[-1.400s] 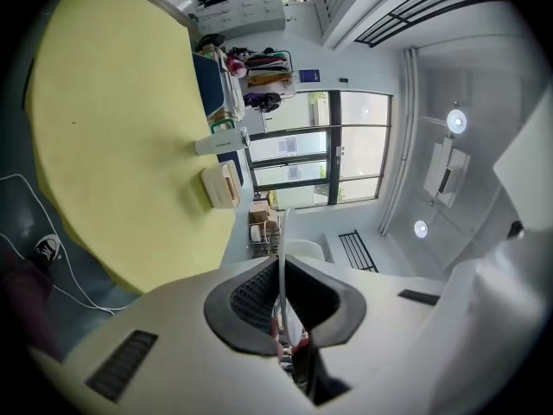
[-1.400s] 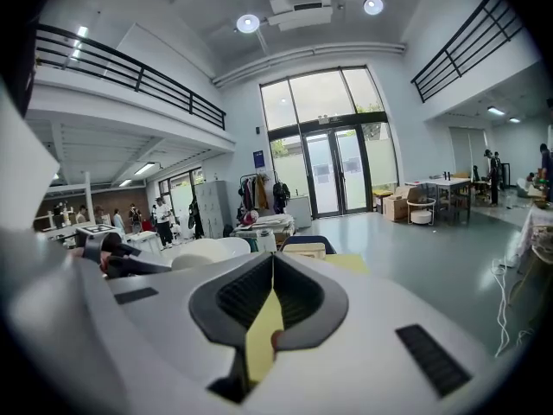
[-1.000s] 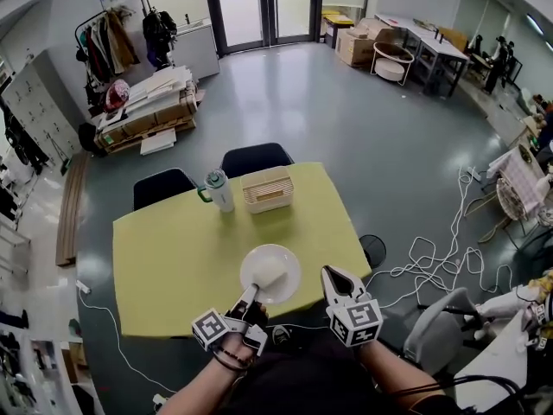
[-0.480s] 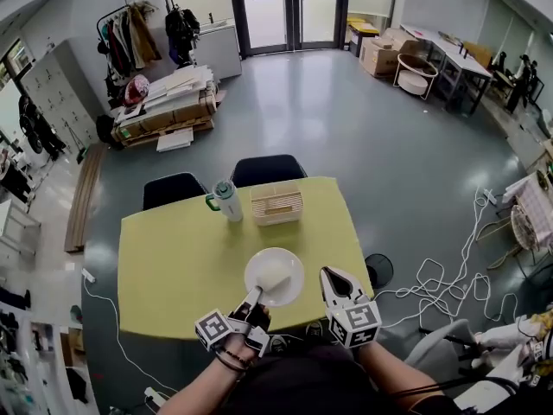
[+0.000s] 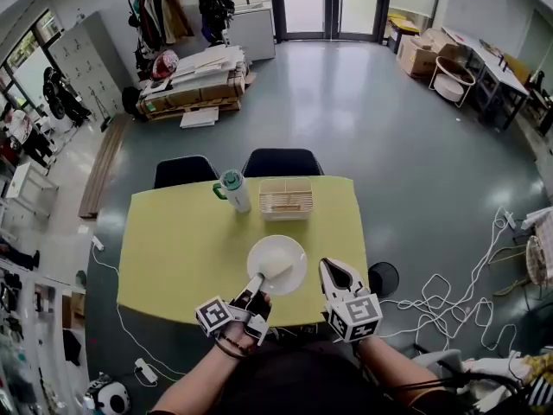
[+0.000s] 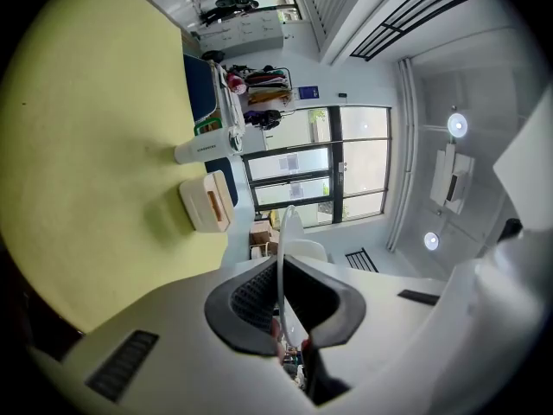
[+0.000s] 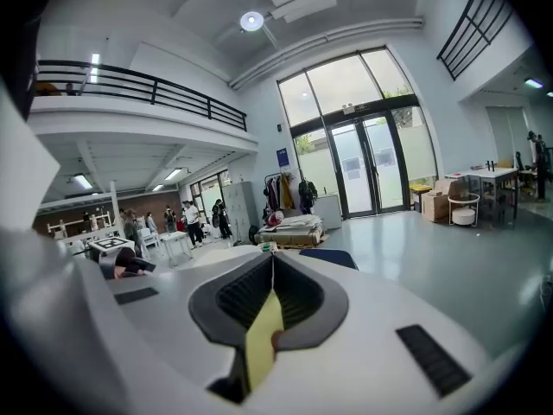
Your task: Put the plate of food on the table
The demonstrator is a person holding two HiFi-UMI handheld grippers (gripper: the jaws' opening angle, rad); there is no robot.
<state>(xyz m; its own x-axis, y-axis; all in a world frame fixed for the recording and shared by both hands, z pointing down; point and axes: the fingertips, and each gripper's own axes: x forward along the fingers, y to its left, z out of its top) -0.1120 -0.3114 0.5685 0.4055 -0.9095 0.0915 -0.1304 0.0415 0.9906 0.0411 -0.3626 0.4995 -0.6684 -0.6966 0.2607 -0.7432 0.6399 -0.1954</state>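
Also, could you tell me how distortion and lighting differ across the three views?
Head view: strong fisheye curves the floor round the yellow table, evenly lit. Left gripper view: rolled sideways, the plate edge-on, windows bright. Right gripper view: ceiling lamps glare slightly.

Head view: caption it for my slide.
Left tool holds the plate of food by its rim at the yellow table; right tool shut, empty.

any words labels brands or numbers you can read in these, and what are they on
Nothing here can be read with certainty.
bottle: dark print along its side, too small to read.
blue sign on the wall beside the doors: too blurred to read.
sheets stuck on the glass doors: too blurred to read.
marker cubes: black square patterns only, no words or numbers.
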